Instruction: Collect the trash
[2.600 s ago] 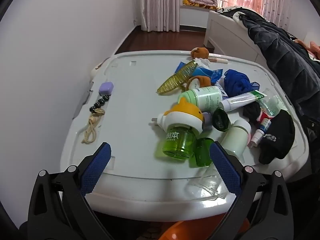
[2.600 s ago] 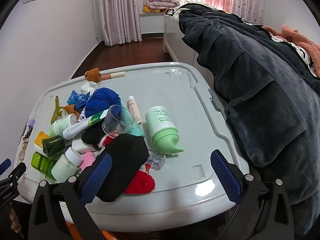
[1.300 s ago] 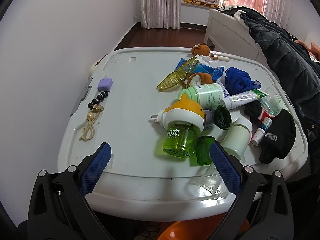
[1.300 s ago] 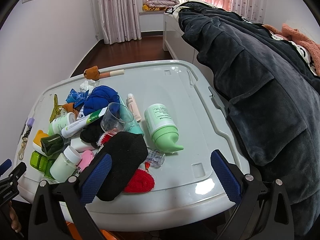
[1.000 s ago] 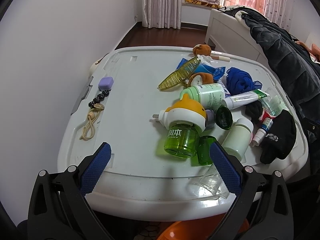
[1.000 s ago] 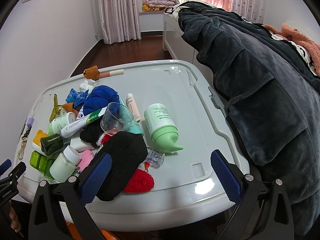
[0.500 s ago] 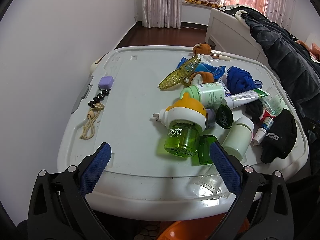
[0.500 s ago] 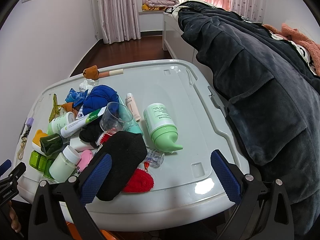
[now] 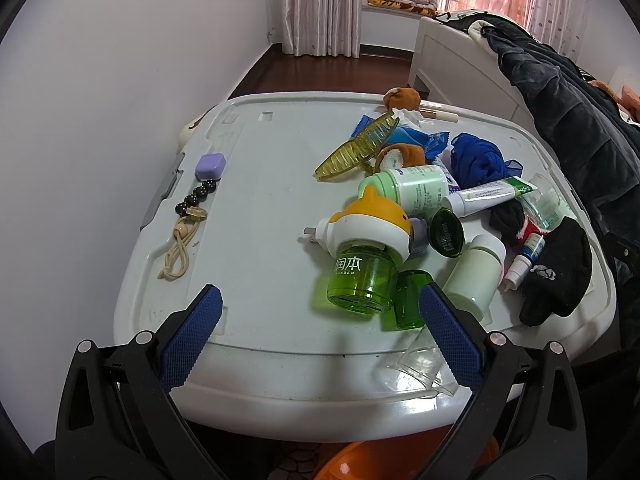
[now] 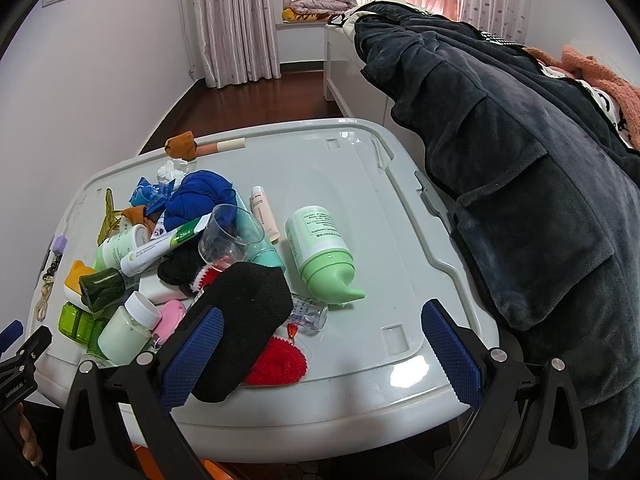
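A white plastic bin lid [image 9: 256, 184] serves as a table and carries a heap of clutter. In the left wrist view I see a green mosquito-repellent bottle with an orange cap [image 9: 362, 252], a pale green bottle [image 9: 412, 190], a toothpaste tube [image 9: 488, 196], a white jar [image 9: 476, 272], a blue wrapper [image 9: 416, 138], a crumpled tissue [image 9: 406, 116] and a clear cup [image 9: 420, 364]. My left gripper [image 9: 320, 344] is open at the near edge. My right gripper [image 10: 320, 346] is open, with a black glove [image 10: 240, 312], a red scrubber [image 10: 280, 364] and a green bottle [image 10: 324, 252] in front of it.
A purple soap [image 9: 211, 166] and a bead keychain [image 9: 188, 236] lie at the lid's left. A dark robe [image 10: 520, 184] hangs over the bed at right. A white wall [image 9: 100, 120] stands close on the left. An orange bin [image 9: 360, 464] shows below the lid.
Both grippers have drifted only slightly; the view of the lid has shifted a little. Nothing on the lid has moved and both grippers stay open.
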Tool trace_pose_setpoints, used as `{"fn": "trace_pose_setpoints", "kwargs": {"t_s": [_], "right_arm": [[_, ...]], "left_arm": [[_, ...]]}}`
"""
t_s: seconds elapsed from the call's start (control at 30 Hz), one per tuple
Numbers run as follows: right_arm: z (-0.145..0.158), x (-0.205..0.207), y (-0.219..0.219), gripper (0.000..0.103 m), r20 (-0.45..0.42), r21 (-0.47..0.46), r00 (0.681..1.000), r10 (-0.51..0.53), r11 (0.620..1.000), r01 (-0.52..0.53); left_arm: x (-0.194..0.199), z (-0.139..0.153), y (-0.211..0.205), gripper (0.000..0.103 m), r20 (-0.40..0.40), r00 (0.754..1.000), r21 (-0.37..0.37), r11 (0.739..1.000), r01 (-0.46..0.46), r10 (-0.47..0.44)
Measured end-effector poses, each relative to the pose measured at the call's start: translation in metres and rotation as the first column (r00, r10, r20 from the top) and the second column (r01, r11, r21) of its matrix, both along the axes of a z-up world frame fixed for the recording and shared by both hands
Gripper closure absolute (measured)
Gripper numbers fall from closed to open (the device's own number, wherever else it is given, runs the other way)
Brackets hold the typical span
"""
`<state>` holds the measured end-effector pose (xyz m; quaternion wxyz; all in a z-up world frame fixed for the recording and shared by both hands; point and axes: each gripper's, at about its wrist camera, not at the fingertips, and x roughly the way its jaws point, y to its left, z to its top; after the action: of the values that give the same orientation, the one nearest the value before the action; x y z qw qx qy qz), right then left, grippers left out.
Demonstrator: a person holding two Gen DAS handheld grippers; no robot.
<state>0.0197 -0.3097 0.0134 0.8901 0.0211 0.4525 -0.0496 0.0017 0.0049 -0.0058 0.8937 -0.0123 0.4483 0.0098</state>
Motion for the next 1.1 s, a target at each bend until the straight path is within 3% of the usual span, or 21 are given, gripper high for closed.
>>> {"fn": "trace_pose_setpoints", "kwargs": {"t_s": [0.6,0.83,0.9,1.0,1.07,1.1], "right_arm": [[-0.003,0.005,0.0,0.005,-0.027,-0.001,1.0,0.011,1.0,-0.011],[0.012,0.045,-0.018,0.005,-0.038,0.012,0.997,0.073,0.997,-0.073],[0.007,0.066,-0.025,0.005,-0.077,0.02,0.993,0.089,0.996,-0.087],[-0.017,0.098,-0.028,0.006,-0.214,0.09,0.968,0.13,0.99,-0.113],[-0.032,0.111,-0.023,0.022,-0.277,0.126,0.946,0.169,0.982,-0.138],[-0.042,0.118,-0.018,0.026,-0.319,0.102,0.931,0.176,0.983,-0.15]], "left_arm": [[-0.002,0.0,0.0,0.007,0.007,1.0,0.005,1.0,0.003,-0.003],[-0.005,0.005,0.008,0.007,0.019,1.0,-0.031,1.0,-0.006,0.007],[-0.004,0.006,0.009,0.007,0.018,1.0,-0.039,0.999,-0.006,0.007],[-0.002,0.005,0.011,0.007,0.009,1.0,-0.049,0.999,-0.008,0.008],[-0.001,0.005,0.012,0.007,0.009,1.0,-0.047,0.999,-0.01,0.01],[0.0,0.005,0.012,0.007,0.009,1.0,-0.044,0.999,-0.011,0.012]]}}
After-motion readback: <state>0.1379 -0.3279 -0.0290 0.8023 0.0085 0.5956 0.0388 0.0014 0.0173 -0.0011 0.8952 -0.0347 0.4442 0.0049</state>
